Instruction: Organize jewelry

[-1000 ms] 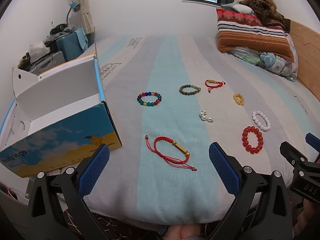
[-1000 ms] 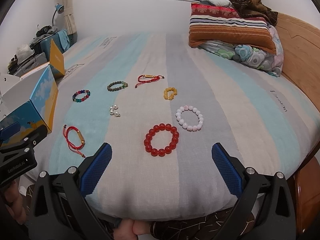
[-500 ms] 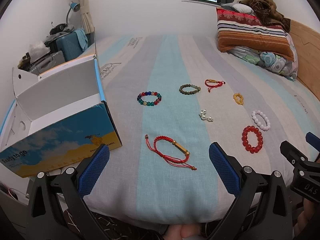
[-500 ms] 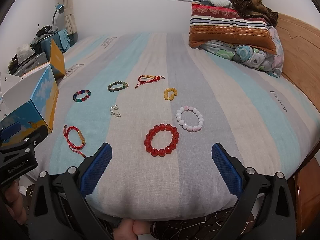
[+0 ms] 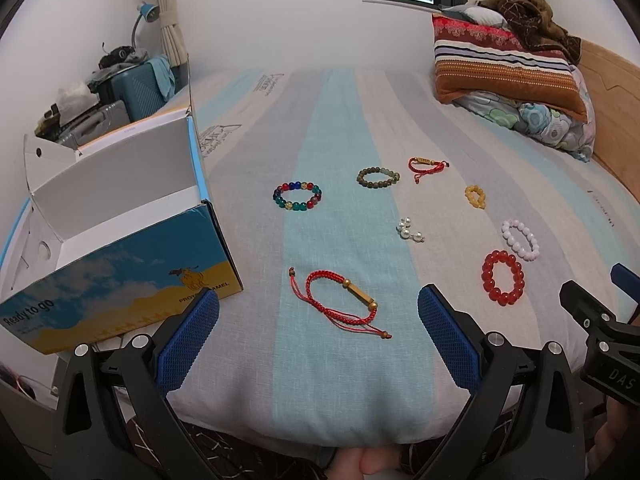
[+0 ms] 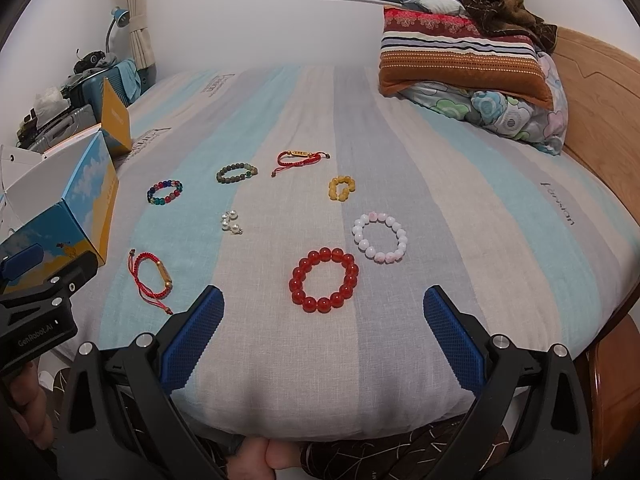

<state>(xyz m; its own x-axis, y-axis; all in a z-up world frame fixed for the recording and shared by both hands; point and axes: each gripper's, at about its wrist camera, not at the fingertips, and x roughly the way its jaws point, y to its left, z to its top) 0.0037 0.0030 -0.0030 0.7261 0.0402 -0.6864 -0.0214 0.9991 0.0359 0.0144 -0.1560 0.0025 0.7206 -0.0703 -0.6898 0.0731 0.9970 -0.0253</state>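
Here we hold two grippers at the near edge of a striped bed (image 5: 320,128), both with blue pads spread wide and nothing between them. Our left gripper (image 5: 318,340) points at a red cord bracelet (image 5: 340,300) lying just ahead of its fingers. Our right gripper (image 6: 323,334) faces a red bead bracelet (image 6: 324,280), with a white bead bracelet (image 6: 380,238) just beyond it to the right. Further up the bed lie pearl earrings (image 6: 231,222), a yellow bead bracelet (image 6: 341,188), a multicoloured bead bracelet (image 6: 165,192), a green bead bracelet (image 6: 237,172) and a second red cord bracelet (image 6: 298,159), all apart from one another. An open blue and yellow box (image 5: 120,248) sits on the bed's left edge. Pillows (image 6: 464,64) are stacked at the far right.
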